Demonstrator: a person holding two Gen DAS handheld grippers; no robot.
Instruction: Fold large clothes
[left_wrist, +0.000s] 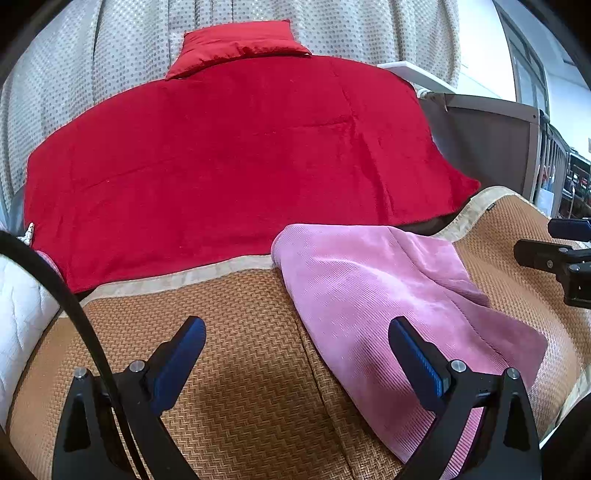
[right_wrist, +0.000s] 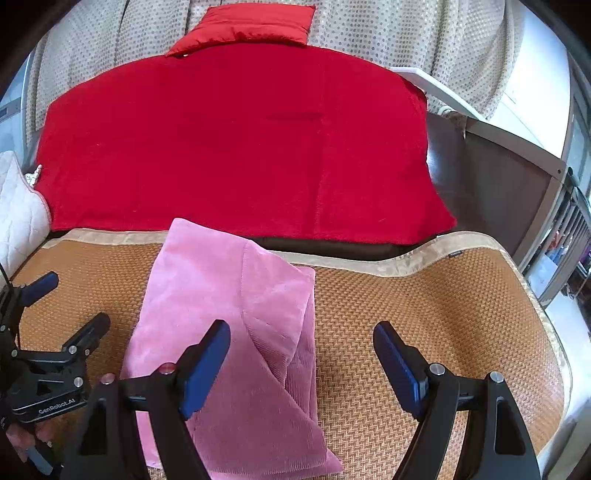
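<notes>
A pink ribbed garment (left_wrist: 388, 295) lies folded into a narrow stack on the woven mat (left_wrist: 240, 350); it also shows in the right wrist view (right_wrist: 225, 314). My left gripper (left_wrist: 297, 332) is open and empty, hovering over the mat at the garment's left edge, with its right finger (left_wrist: 413, 350) above the pink cloth. My right gripper (right_wrist: 301, 336) is open and empty above the garment's right edge. The right gripper shows at the right edge of the left wrist view (left_wrist: 554, 254), and the left gripper shows at the left of the right wrist view (right_wrist: 62, 306).
A red blanket (right_wrist: 236, 147) covers the bed behind the mat (right_wrist: 424, 317), with a red pillow (right_wrist: 247, 26) at the far end. A dotted curtain (right_wrist: 406, 37) hangs behind. A white quilted pad (right_wrist: 18, 210) lies at the left. A brown bed frame (right_wrist: 498, 177) stands at the right.
</notes>
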